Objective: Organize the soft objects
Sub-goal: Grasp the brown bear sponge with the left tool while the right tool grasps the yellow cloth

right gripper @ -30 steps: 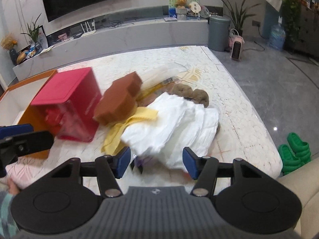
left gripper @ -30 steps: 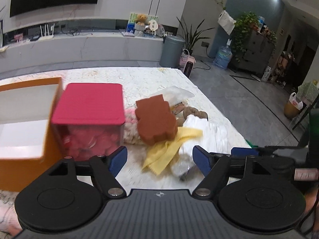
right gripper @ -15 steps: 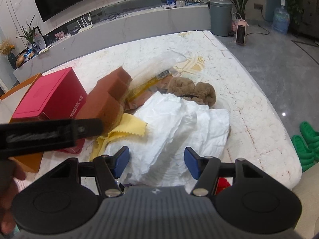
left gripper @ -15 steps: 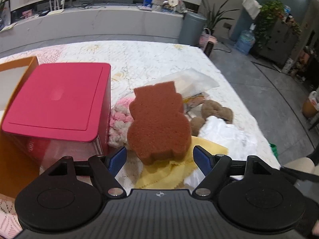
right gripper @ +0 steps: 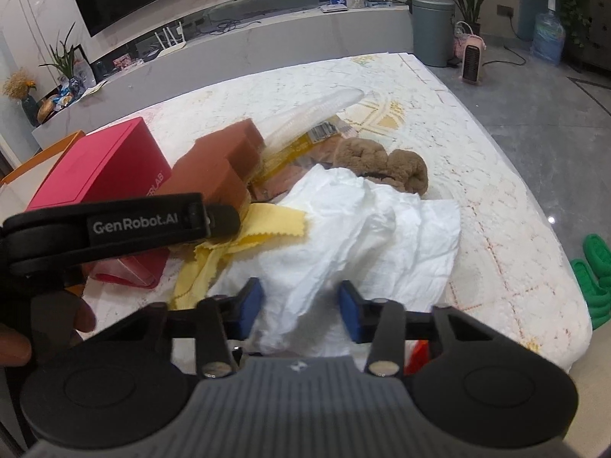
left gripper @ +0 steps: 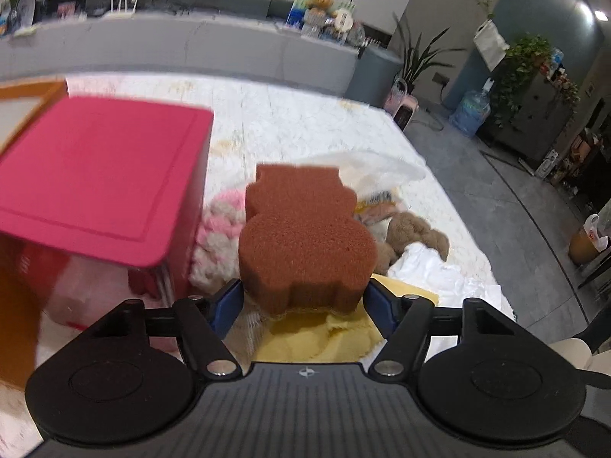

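A brown bear-shaped sponge (left gripper: pixel 305 240) lies on a yellow cloth (left gripper: pixel 324 336) in the pile of soft things. My left gripper (left gripper: pixel 304 305) is open, its blue pads at either side of the sponge's near end; contact is unclear. The sponge also shows in the right wrist view (right gripper: pixel 221 168). My right gripper (right gripper: pixel 299 311) is open just above a crumpled white cloth (right gripper: pixel 362 229). A brown plush (right gripper: pixel 385 164), a pink and white knit piece (left gripper: pixel 217 236) and a clear plastic bag (right gripper: pixel 317 110) lie around.
A red-lidded clear box (left gripper: pixel 99 175) stands left of the pile, beside an orange box (left gripper: pixel 19 305). The table's right edge (right gripper: pixel 553 286) drops to the floor, where green slippers (right gripper: pixel 594 267) lie. The left gripper's body (right gripper: pixel 114 225) crosses the right wrist view.
My left gripper has moved forward and down to the brown sponge, which now sits between its pads. My right gripper has dropped closer to the white cloth.
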Motion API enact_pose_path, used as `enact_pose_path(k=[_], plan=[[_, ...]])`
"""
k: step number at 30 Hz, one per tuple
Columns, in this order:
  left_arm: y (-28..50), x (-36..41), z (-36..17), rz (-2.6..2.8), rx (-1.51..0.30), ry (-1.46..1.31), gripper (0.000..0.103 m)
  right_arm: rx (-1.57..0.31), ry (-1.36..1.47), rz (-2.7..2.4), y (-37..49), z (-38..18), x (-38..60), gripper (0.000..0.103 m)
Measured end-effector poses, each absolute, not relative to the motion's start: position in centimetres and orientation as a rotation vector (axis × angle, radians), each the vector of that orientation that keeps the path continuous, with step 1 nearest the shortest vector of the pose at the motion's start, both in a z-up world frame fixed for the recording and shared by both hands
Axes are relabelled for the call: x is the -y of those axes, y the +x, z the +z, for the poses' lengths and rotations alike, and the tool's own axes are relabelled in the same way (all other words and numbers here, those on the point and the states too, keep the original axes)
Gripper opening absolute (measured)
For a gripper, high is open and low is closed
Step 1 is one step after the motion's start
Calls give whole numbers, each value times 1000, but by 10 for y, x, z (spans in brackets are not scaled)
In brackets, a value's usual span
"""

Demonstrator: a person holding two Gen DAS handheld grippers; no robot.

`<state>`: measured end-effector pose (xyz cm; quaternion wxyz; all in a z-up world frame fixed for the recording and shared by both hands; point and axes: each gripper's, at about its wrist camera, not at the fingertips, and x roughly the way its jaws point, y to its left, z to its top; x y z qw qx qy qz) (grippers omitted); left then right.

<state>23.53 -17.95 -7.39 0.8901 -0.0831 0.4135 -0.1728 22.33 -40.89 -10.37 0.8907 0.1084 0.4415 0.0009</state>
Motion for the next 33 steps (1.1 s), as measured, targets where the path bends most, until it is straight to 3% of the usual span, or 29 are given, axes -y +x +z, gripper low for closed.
enact_pose_path(k=[6,11,14,16,19,21,31,33], plan=[[217,170,-50,-386,-792,-179,75,-878,240,3,219,-101,410,12],[198,160,-30,-408,-741,-170,74,-845,252,5,210,-96,412,7],[189,156,-26,-402,-722,-138,74,-878,235,10,209,-95,410,19],[185,151,-26,-387,-722,-119,74,-866,207,16,206,-89,407,40],[176,140,-31,-396,-754,-116,73,-801,143,38,195,-77,399,57],[173,134,-39,-410,-808,-129,73,-798,95,88,192,-74,392,61],[172,127,-69,-408,-969,-32,72,-843,-60,175,204,-78,370,60],[176,128,-73,-415,-976,-19,78,-855,-115,209,208,-79,364,60]])
